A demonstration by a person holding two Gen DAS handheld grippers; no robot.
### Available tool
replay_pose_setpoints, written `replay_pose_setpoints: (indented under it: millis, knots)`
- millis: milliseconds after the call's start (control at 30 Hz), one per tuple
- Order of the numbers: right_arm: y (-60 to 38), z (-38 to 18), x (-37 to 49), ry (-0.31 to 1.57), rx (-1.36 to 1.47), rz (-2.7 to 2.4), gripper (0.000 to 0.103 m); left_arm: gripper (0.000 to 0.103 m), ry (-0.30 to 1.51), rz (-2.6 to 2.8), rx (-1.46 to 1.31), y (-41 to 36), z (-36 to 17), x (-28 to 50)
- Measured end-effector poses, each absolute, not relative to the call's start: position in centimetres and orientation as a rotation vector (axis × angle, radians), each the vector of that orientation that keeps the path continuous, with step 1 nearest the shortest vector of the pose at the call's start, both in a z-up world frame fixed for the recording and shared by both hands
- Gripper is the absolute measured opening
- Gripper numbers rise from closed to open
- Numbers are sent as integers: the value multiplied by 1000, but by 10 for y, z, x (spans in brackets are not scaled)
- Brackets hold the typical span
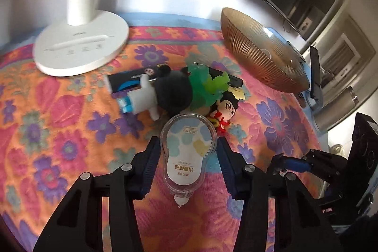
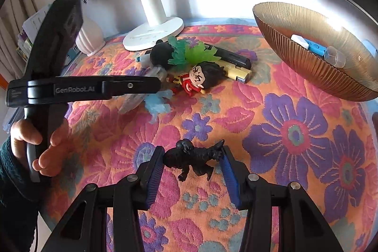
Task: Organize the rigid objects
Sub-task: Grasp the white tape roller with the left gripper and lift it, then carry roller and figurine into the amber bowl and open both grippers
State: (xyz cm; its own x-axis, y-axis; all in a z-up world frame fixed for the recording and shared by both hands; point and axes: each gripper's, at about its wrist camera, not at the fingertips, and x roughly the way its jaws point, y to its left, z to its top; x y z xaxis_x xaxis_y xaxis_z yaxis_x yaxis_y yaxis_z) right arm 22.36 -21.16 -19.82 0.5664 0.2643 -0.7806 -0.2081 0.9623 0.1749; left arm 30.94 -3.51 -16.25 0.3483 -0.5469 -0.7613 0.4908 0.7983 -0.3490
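L gripper angled down, pinching correction tape; toy pile at 12. R gripper angled down, clamps black figurine; bowl at 2.

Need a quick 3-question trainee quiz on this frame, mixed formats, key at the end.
1. True or false: the ribbed amber bowl holds nothing.
2. What sits between the right gripper pads? A) black figurine B) green leaf toy C) yellow lighter
3. Fill in: the left gripper is closed on a clear-cased ______.

Key
1. False. A white and blue item and a clear piece lie inside it.
2. A. The black figurine spans both pads; the green leaf toy is in the pile by the lamp base.
3. Correction tape, its case touching both pads.
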Motion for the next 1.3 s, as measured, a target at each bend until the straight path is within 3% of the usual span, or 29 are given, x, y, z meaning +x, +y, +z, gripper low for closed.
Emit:
replay_pose_setpoints:
  millis: [333,433,600,733,867,900,933,967,1300]
  knots:
    - [-202,-207,201,923,13,346,47,46,1017,-489,176,-18,-168,237]
    - [-202,-213,191,913,11,350,59,67,982,-469,230,-21,-173,221]
    - [-199,-214,183,911,3,325,62,68,960,-472,196,-14,-178,211]
    - [-199,-210,196,927,52,296,62,67,961,-470,114,-11,-176,216]
    - [-191,-211,205,936,42,261,59,44,954,-433,118,-11,-176,219]
    - [-188,-211,206,930,29,246,54,45,953,-433,115,-10,-176,218]
    - [-184,-211,206,921,3,229,42,45,955,-433,107,-10,-175,218]
    - [-182,-211,204,912,-14,223,40,45,954,-429,106,-10,-175,217]
    - [-216,-185,187,852,15,174,40,44,861,-451,156,-42,-140,202]
